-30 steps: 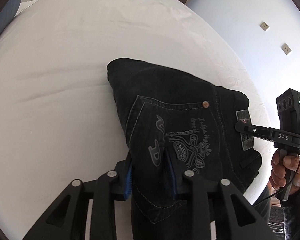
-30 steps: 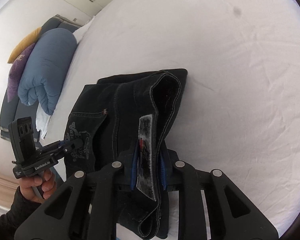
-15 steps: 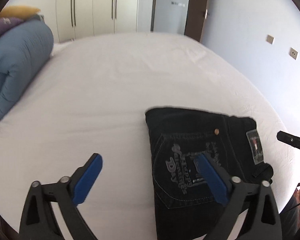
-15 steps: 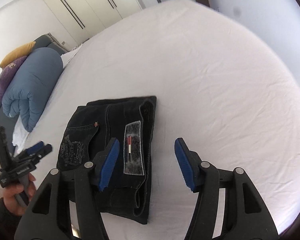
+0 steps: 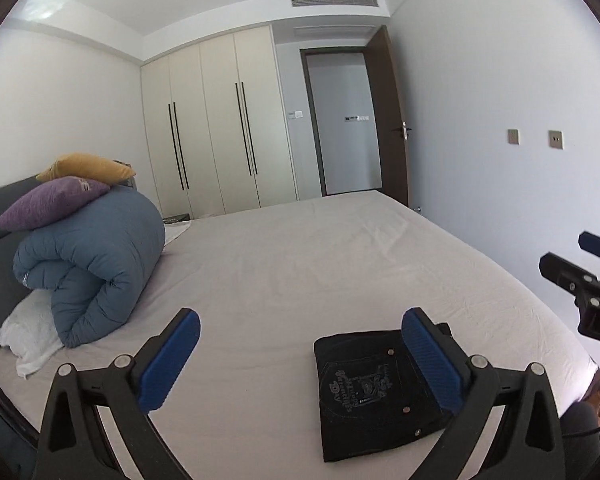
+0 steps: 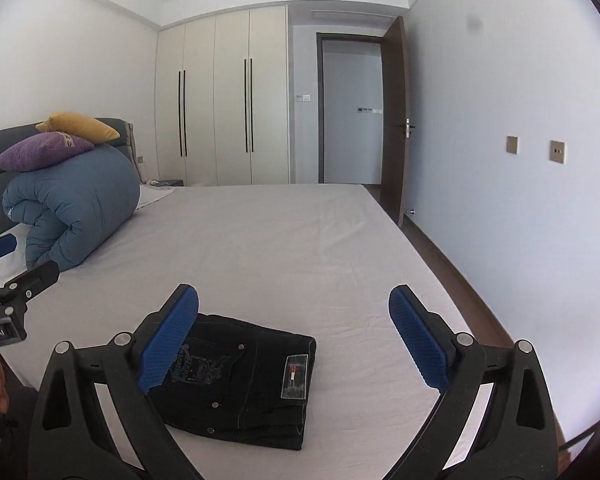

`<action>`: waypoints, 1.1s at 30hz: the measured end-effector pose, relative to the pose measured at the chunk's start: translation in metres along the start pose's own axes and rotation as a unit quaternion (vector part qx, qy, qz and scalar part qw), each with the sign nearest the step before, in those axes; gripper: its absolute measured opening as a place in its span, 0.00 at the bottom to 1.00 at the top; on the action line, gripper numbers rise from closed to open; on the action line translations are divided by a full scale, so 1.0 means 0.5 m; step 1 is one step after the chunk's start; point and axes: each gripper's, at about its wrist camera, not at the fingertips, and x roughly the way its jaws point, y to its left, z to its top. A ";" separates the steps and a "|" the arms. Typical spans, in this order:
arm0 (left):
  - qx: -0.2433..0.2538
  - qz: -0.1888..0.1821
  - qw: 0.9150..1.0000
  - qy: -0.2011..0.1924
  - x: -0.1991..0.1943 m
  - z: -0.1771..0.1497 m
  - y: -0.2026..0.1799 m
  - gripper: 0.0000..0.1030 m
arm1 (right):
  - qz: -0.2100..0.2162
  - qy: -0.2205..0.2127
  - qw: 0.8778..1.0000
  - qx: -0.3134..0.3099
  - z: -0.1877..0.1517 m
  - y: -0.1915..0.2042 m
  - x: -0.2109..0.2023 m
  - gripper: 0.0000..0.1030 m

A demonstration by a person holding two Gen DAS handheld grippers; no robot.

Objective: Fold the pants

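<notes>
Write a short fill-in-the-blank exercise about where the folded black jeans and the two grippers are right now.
1. The folded black denim jeans lie on the white ____.
2. The left gripper and the right gripper both have their blue-padded jaws ____.
3. A purple cushion sits on top of the rolled ____ duvet.
4. Above the purple cushion rests a ____ cushion.

Missing words: bed; open; blue; yellow

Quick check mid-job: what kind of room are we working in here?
A bedroom, by the look of it: a large bed with white sheet, rolled blue duvet by the headboard, built-in wardrobe beyond.
</notes>
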 end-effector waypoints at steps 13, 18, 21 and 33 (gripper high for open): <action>-0.028 -0.022 0.989 0.146 0.045 -0.046 -0.021 1.00 | -0.021 0.124 0.991 0.050 0.022 0.030 -0.069 0.95; -0.043 -0.030 0.982 0.181 0.065 -0.069 -0.028 1.00 | -0.028 0.167 0.983 0.072 -0.016 0.025 -0.021 0.95; -0.055 -0.031 0.977 0.204 0.084 -0.083 -0.025 1.00 | -0.021 0.186 0.979 0.080 -0.032 0.026 0.014 0.95; -0.055 -0.021 0.971 0.233 0.116 -0.111 -0.019 1.00 | -0.008 0.216 0.974 0.069 -0.056 0.051 0.056 0.95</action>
